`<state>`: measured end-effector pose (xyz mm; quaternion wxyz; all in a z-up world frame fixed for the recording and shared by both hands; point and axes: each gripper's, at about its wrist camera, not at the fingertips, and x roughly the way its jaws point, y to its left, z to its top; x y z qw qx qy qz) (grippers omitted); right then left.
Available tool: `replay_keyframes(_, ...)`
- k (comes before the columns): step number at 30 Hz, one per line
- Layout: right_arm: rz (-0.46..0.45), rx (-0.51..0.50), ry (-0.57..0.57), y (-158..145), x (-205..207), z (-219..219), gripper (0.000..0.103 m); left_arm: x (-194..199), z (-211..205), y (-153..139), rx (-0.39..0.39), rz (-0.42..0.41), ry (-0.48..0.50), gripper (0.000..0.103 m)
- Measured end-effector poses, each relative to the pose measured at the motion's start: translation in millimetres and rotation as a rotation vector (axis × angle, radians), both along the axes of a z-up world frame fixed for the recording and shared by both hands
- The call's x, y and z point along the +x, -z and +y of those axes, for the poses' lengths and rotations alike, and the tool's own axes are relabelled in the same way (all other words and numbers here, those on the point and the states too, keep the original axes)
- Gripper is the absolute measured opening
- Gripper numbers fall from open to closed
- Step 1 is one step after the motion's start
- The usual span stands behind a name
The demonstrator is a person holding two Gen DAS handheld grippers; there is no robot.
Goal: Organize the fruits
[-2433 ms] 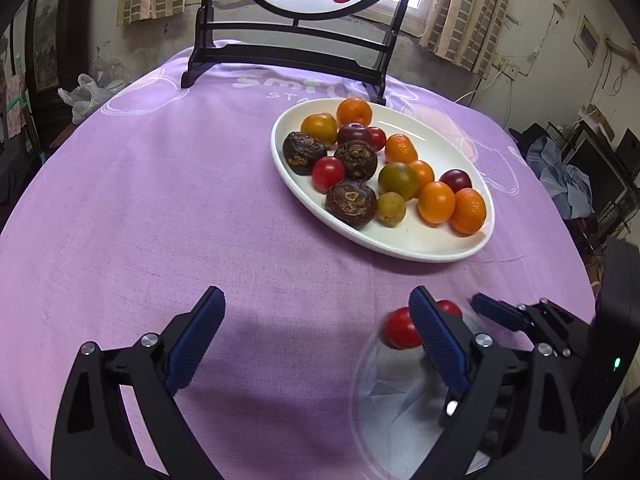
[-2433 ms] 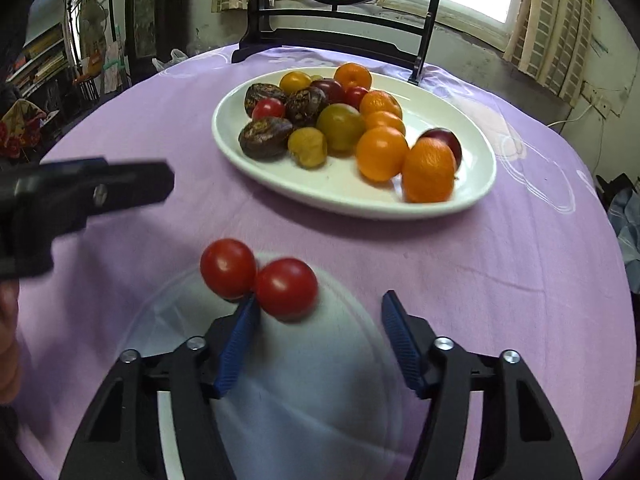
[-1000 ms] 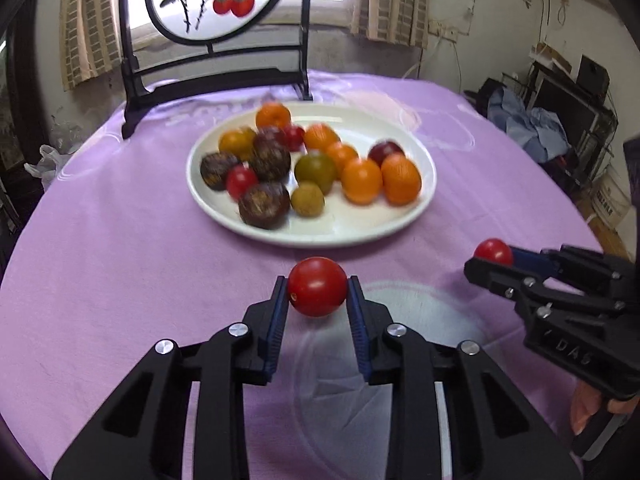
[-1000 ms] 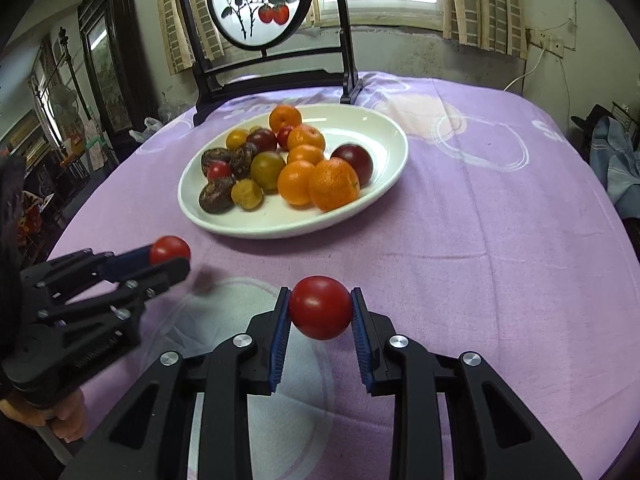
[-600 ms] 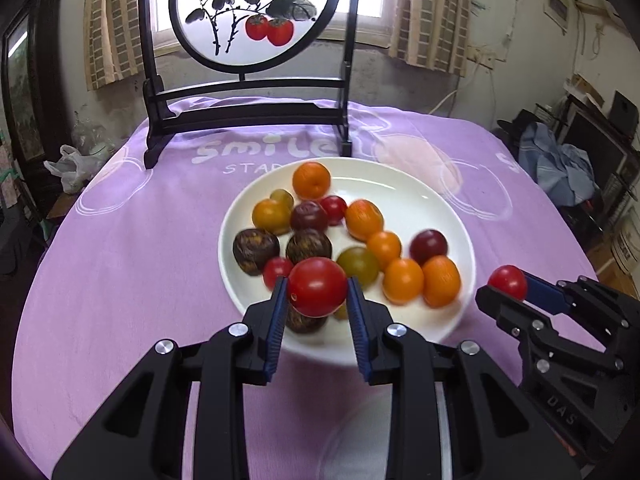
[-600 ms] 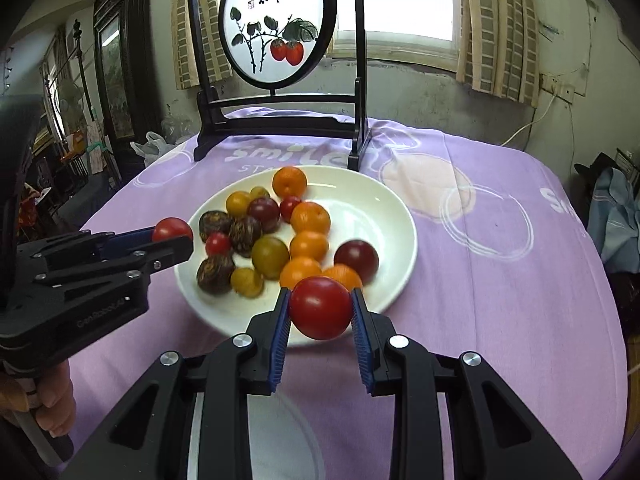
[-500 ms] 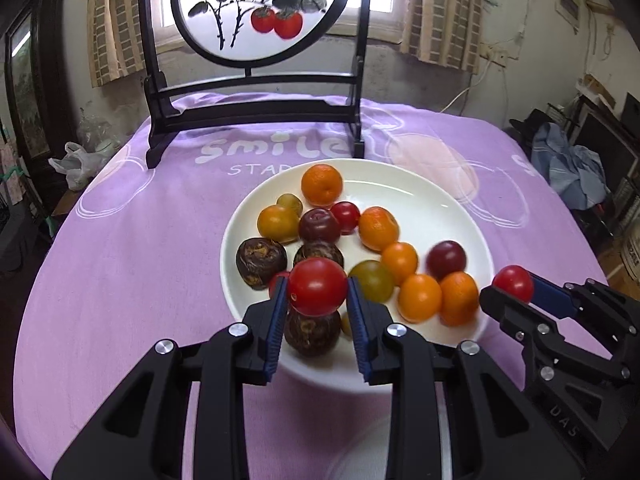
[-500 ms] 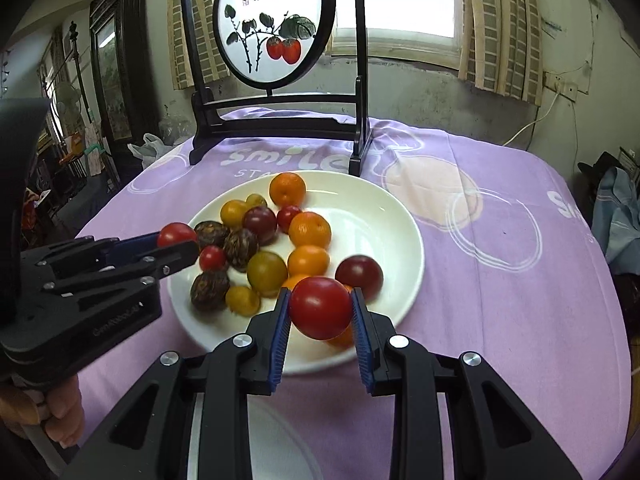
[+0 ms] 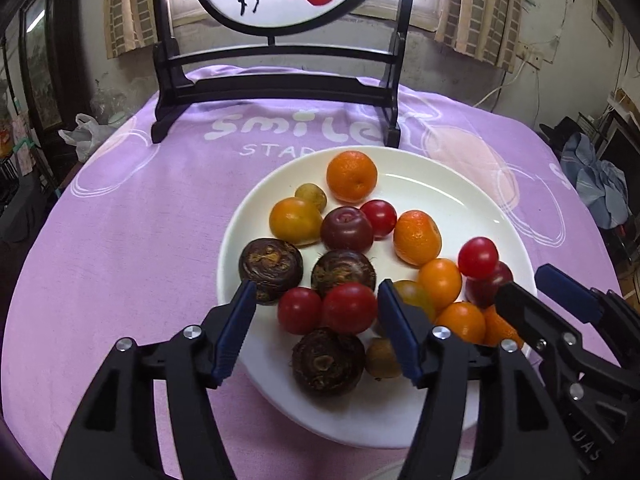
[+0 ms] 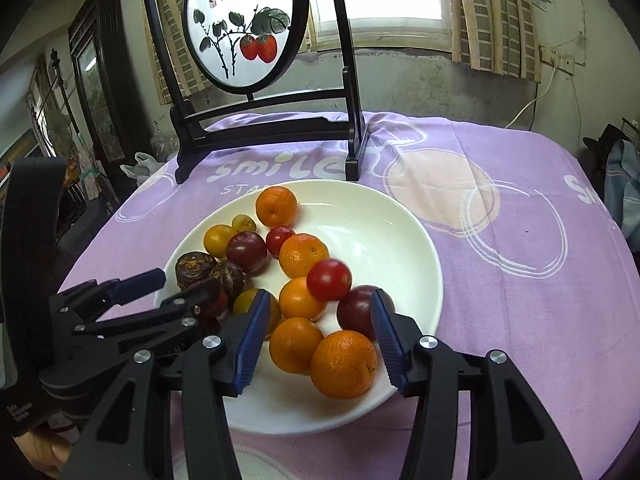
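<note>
- Left gripper point(image 9: 312, 334) w/ fingers spread wide over the near-left edge of the white plate point(image 9: 460, 200), nothing clamped. Red cherry tomato point(image 9: 349, 307) sits free btwn the blue pads, leaning on a second red one point(image 9: 299, 310) and the dark brown fruits.
- Risk here imo: pulling back low could clip that tomato w/ a pad and roll it off the near rim onto the purple cloth point(image 9: 132, 216).
- Mid pile: oranges point(image 10: 344, 363) + plums stacked loose, so any nudge prob shifts several at once.
- Right gripper point(image 10: 316, 336) also gaping, holding nothing. Other red tomato point(image 10: 329, 279) perched on top of an orange and a dark plum point(image 10: 357, 312), looks blurry, maybe not settled.
- Could roll down toward the bare right side of the plate, or out over the rim if bumped.
- Grippers close together over the plate, so crossing paths = knock risk.
</note>
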<state>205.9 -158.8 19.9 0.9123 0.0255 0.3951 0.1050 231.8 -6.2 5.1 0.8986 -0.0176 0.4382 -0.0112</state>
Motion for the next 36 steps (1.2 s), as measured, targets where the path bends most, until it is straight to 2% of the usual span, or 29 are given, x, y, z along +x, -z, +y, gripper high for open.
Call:
replay_keyframes(2,0.0,0.001,-0.003,-1.7,-7.5,-2.7,0.053,-6.8,1.0,-2.7,-0.003,-0.001,0.002,0.066)
replay_keyframes(5,0.0,0.002,0.001,-2.7,-23.8,-8.4,0.062,-22.1,3.2,-6.8,-0.014,-0.015,0.0,0.071)
replay_keyframes(9,0.016,-0.022,-0.002,-1.0,-50.5,-13.2,0.064,-51.0,2.4,-13.7,-0.018,-0.039,0.018,0.075)
replay_keyframes(12,0.02,-0.02,0.0,0.1,-73.3,-17.7,0.074,-72.5,1.4,-18.1,-0.02,-0.053,0.022,0.08)
replay_keyframes(17,0.038,-0.005,0.009,6.7,-105.3,-23.3,0.079,-109.4,-2.2,-22.5,-0.008,-0.076,0.041,0.082)
replay_keyframes(25,0.026,0.011,0.046,17.1,-134.5,-27.3,0.095,-145.5,-2.3,-18.6,-0.005,-0.087,0.039,0.088)
replay_keyframes(36,0.008,-0.029,0.014,26.9,-144.3,-18.9,0.096,-153.0,4.0,0.3,0.007,-0.083,0.026,0.089)
